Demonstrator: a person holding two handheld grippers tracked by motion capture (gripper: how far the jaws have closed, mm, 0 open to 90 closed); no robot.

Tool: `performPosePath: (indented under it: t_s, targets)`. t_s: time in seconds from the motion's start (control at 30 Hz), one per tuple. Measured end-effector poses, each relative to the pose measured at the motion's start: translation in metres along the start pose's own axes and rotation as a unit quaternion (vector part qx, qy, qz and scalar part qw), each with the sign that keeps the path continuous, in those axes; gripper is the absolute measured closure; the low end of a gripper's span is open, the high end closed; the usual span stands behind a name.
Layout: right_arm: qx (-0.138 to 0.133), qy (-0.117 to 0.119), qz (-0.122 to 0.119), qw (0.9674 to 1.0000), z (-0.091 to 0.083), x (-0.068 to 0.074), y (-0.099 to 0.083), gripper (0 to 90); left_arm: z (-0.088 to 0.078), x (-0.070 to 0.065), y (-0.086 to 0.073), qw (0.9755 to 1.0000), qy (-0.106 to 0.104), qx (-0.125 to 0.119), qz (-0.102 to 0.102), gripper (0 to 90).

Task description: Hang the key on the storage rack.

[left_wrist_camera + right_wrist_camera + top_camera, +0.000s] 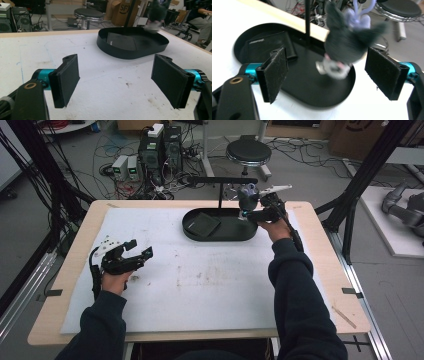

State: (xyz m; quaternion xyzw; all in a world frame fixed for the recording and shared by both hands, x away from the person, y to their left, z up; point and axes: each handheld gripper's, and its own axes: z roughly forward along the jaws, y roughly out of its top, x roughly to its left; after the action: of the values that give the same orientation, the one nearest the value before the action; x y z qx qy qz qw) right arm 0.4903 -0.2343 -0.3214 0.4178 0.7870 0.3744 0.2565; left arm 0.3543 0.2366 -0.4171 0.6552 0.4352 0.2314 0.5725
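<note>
A dark plush toy hangs from the stand over the black tray, just beyond the spread right tongs, untouched. The left tongs, also spread, sit lower left.

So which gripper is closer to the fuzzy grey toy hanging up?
Right. The right gripper is open just beside the fuzzy grey toy; the left gripper is far across the table, near the person's side.

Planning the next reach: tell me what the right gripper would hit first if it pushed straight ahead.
Most likely the dark plush toy hanging over the black tray, just ahead of the open right gripper; depth is uncertain.
</note>
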Motion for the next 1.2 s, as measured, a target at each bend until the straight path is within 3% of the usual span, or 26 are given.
performPosePath:
  t_s: [0.1,0.17,0.3,0.37,0.43,0.5,0.67,0.9,1.2]
  targets:
    - [-0.021,0.025,-0.002,0.9995,-0.018,-0.001,-0.005,19.0,0.0,0.0,0.0,1.0,0.0,0.001,0.0,21.9]
    - [-0.035,0.027,-0.003,0.999,-0.029,-0.002,-0.012,19.0,0.0,0.0,0.0,1.0,0.0,0.0,0.003,21.9]
    - [-0.024,0.02,-0.001,0.9995,-0.046,-0.005,-0.026,19.0,0.001,-0.001,0.0,1.0,-0.003,0.0,0.0,21.9]
    - [-0.032,0.034,-0.01,0.9988,-0.054,-0.005,-0.037,19.0,0.0,0.0,0.0,1.0,-0.002,0.0,-0.001,21.9]
    - [-0.013,0.024,-0.015,0.9995,-0.059,-0.004,-0.044,19.0,0.0,0.0,0.0,1.0,-0.001,0.001,-0.001,21.9]
    - [-0.029,0.034,-0.022,0.9988,-0.065,-0.002,-0.056,19.0,0.0,-0.001,0.0,1.0,-0.001,0.001,0.001,21.9]
    - [-0.029,0.024,-0.024,0.999,-0.072,0.002,-0.083,19.0,-0.002,-0.004,0.002,1.0,0.002,-0.003,0.009,21.9]
    - [-0.039,0.027,-0.013,0.9988,-0.076,0.006,-0.12,19.0,-0.001,-0.005,0.001,0.9999,0.006,-0.003,0.015,21.9]
    - [-0.051,0.012,0.007,0.9986,-0.079,0.007,-0.145,19.0,-0.001,-0.01,0.002,0.9996,-0.001,0.0,0.029,21.9]
